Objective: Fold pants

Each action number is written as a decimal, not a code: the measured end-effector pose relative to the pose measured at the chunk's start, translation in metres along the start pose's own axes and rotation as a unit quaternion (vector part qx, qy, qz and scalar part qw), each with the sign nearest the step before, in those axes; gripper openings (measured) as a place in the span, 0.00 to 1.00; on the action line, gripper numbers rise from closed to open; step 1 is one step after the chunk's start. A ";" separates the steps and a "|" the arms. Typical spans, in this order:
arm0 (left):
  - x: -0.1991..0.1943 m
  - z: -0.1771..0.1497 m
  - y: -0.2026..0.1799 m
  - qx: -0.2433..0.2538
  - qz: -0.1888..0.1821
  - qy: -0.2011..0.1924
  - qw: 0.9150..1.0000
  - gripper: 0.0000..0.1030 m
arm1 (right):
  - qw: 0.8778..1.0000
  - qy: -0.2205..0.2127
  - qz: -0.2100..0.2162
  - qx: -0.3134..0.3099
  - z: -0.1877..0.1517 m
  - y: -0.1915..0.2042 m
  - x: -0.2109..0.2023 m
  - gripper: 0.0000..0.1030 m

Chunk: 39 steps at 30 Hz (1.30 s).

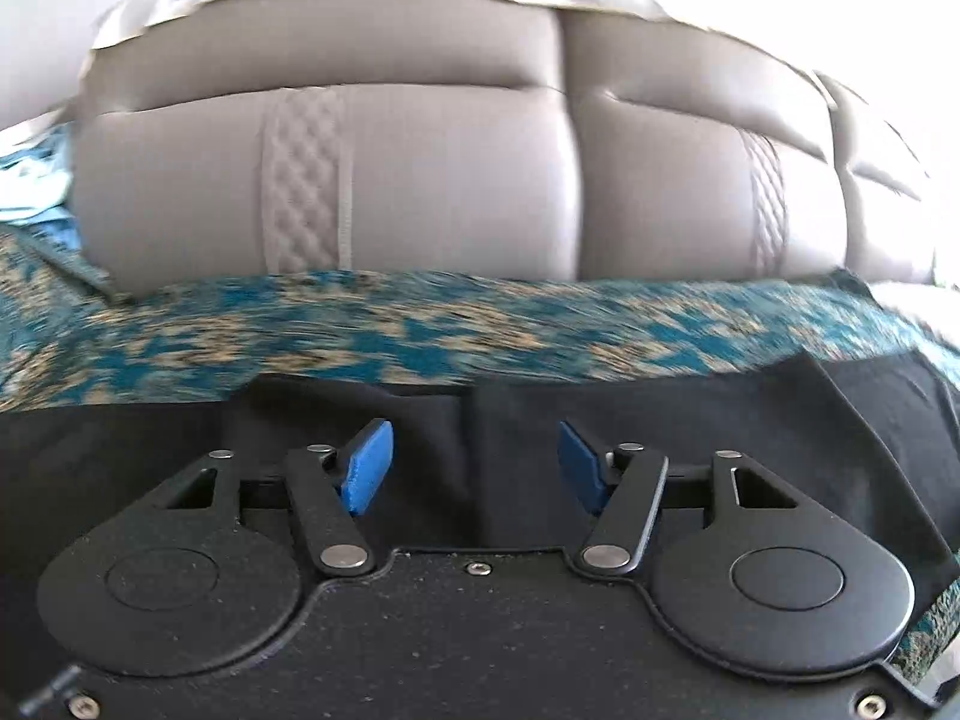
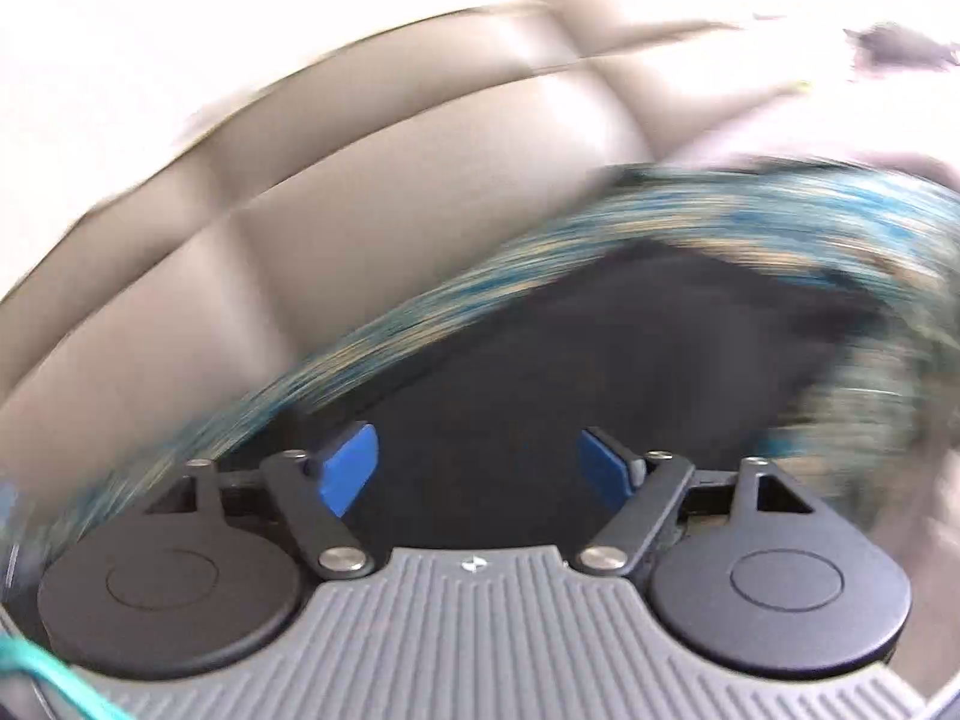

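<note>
The black pants (image 1: pixel 690 426) lie flat on a teal and tan patterned cover (image 1: pixel 420 330). My left gripper (image 1: pixel 474 468) is open and empty just above the pants, its blue pads (image 1: pixel 366 468) spread wide. In the right wrist view the pants (image 2: pixel 600 360) show as a dark blurred patch on the patterned cover (image 2: pixel 720 216). My right gripper (image 2: pixel 477 468) is open and empty over them, its blue pads (image 2: pixel 351 468) apart. That view is smeared by motion.
A padded grey headboard or sofa back (image 1: pixel 450 180) rises right behind the patterned cover, and shows in the right wrist view (image 2: pixel 300 210). Light blue cloth (image 1: pixel 30 180) lies at the far left. A teal cord (image 2: pixel 48 678) crosses the lower left corner.
</note>
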State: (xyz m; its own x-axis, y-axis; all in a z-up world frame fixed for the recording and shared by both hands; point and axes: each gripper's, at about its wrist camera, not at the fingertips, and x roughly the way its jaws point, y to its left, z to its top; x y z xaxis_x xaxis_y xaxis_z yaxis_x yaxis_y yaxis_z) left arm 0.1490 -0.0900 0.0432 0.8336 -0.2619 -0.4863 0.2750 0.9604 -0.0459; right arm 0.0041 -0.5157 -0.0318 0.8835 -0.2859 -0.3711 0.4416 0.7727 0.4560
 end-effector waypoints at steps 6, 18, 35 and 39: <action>0.032 -0.001 -0.036 0.034 0.002 0.010 0.999 0.53 | 0.988 -0.023 -0.104 0.108 0.027 -0.078 0.007 0.68; 0.057 -0.011 -0.030 0.045 0.039 0.006 0.998 0.58 | 0.978 -0.047 -0.179 0.095 0.042 -0.088 0.033 0.70; 0.054 -0.008 -0.024 0.030 0.033 0.009 0.999 0.61 | 0.989 0.005 -0.130 0.064 0.047 -0.069 0.047 0.08; 0.028 0.002 0.005 -0.029 0.032 0.008 0.999 0.58 | 0.995 -0.006 -0.072 0.064 0.055 -0.044 0.030 0.07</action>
State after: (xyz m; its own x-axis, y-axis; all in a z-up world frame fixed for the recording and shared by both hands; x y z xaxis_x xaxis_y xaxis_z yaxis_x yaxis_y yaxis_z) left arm 0.1745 -0.0931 0.0316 0.8406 -0.1987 -0.5038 0.1922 0.9792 -0.0654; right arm 0.0195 -0.5896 -0.0189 0.8109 -0.3955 -0.4312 0.5796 0.6447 0.4985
